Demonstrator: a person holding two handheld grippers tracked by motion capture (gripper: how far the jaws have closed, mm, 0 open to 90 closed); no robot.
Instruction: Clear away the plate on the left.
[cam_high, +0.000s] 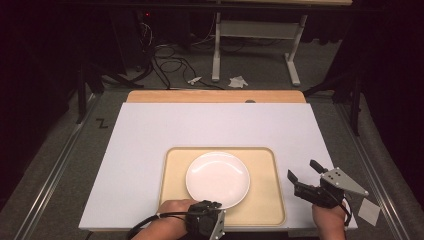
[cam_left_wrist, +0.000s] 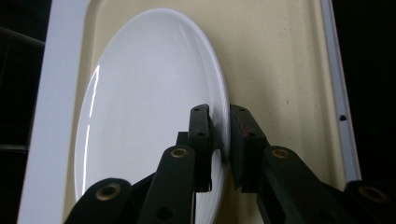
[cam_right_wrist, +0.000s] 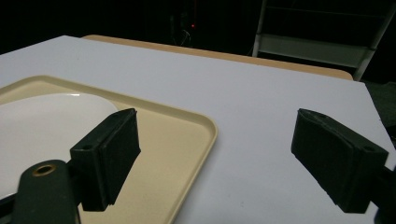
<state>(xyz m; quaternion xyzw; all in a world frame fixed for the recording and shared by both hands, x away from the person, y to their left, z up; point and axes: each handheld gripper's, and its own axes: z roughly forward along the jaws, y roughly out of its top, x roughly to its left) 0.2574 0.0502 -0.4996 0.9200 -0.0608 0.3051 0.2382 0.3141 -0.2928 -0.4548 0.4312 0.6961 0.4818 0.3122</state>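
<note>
On the white tabletop (cam_high: 150, 135), a round white ceramic plate (cam_high: 218, 179) lay inside a shallow beige rectangular tray (cam_high: 265, 170). At the plate's 6 o'clock rim, the left gripper (cam_high: 209, 206) had its jaws narrowed onto the edge, one above and one beneath. The right gripper (cam_high: 304, 170) hovered at the tray's 3 o'clock side, jaws spread wide, holding nothing.

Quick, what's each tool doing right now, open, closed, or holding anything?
Left tool: closed on the near rim of the white plate.
Right tool: open, holding nothing.
</note>
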